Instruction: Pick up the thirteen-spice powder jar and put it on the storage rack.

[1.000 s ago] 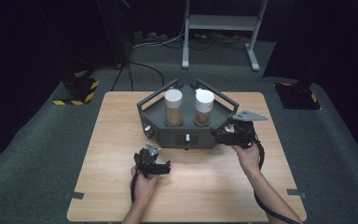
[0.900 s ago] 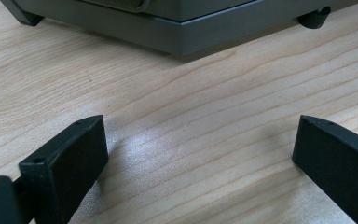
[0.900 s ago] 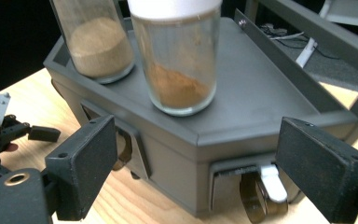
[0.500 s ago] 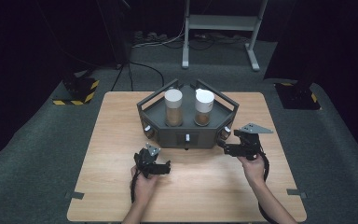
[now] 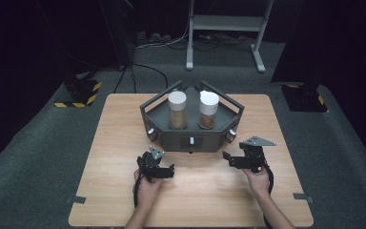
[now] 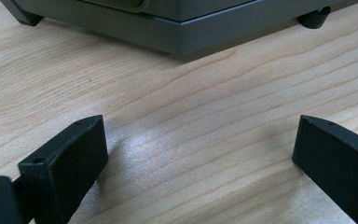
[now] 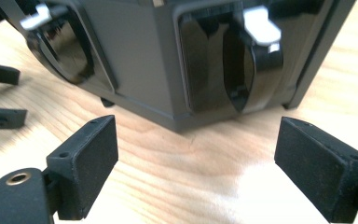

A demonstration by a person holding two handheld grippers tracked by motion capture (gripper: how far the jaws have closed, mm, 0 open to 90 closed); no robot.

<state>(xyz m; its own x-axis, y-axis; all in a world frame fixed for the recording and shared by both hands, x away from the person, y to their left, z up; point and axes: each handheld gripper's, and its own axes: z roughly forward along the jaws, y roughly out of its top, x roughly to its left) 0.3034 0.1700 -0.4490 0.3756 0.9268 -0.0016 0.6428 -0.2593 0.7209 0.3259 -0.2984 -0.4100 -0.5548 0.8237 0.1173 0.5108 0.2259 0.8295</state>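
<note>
Both grippers rest low over the wooden table (image 5: 124,200), jaws spread wide with nothing between them: the left gripper (image 5: 167,171) and the right gripper (image 5: 229,160). Just beyond them sits the dark machine (image 5: 190,138), its front facing the jaws. Farther back, two white-capped jars (image 5: 177,109) stand upright on top of it.

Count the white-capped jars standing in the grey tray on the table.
2: the left jar and the right jar stand side by side inside the grey tray, apart; none seems hidden.

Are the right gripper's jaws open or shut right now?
Open: the right gripper shows bare tabletop between its jaws, gripping nothing.
</note>
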